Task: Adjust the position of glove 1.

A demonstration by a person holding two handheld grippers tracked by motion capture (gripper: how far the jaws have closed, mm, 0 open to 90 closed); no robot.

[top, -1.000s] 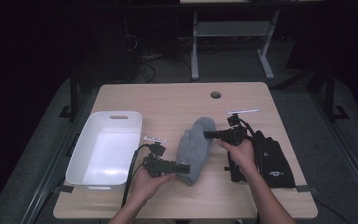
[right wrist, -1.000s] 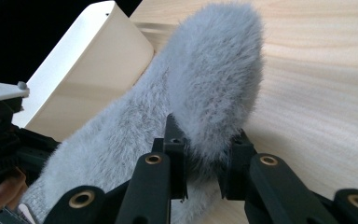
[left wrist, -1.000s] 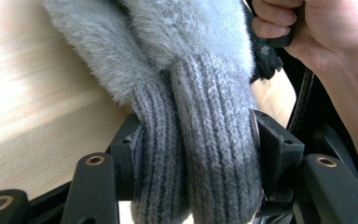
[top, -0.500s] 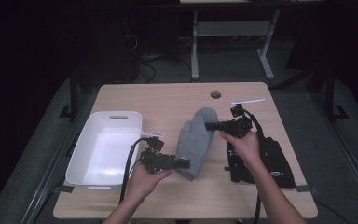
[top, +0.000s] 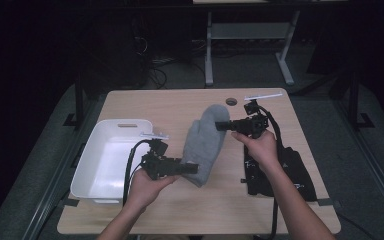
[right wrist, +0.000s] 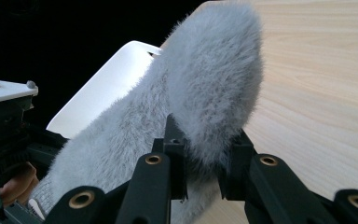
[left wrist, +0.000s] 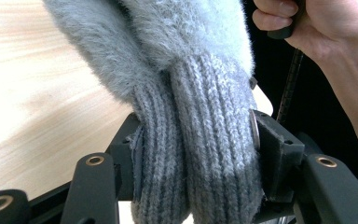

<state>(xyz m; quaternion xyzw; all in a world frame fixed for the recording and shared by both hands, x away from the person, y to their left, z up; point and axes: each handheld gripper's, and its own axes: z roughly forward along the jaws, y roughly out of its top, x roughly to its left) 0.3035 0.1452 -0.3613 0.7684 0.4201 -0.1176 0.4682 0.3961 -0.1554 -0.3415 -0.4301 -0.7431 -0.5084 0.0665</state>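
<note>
1. Position: grey mitten (top: 206,144) hangs above the table (top: 180,210), stretched between the two tools, with a white bin (top: 111,160) to its left and a black pouch (top: 285,172) to its right.
2. Left tool (top: 192,169): jaws are pinched on the ribbed knit cuff (left wrist: 200,154); the left gripper view shows the cuff bunched in folds between both pads.
3. Right tool (top: 221,126): jaws are pinched on the fuzzy fingertip end (right wrist: 219,93), gripping the edge of the pile in the right gripper view.
4. Weight: judged light; the mitten shows little sag between the two grip points.
5. Stiffness: judged soft and fully limp. Expect it to fold or droop wherever it is unsupported, and to collapse if one tool lets go.
6. Surface: the fluffy pile compresses under the pads and may slip; the ribbed cuff is denser and offers firmer purchase.
7. Fragility: no breakage risk. Loose fibres or knit loops could snag on jaw edges.
8. Recommended hold: cuff for the primary grip, with several layers gathered between the pads; the opposite tip for the secondary grip, taken deep enough to catch fabric and not pile alone.
</note>
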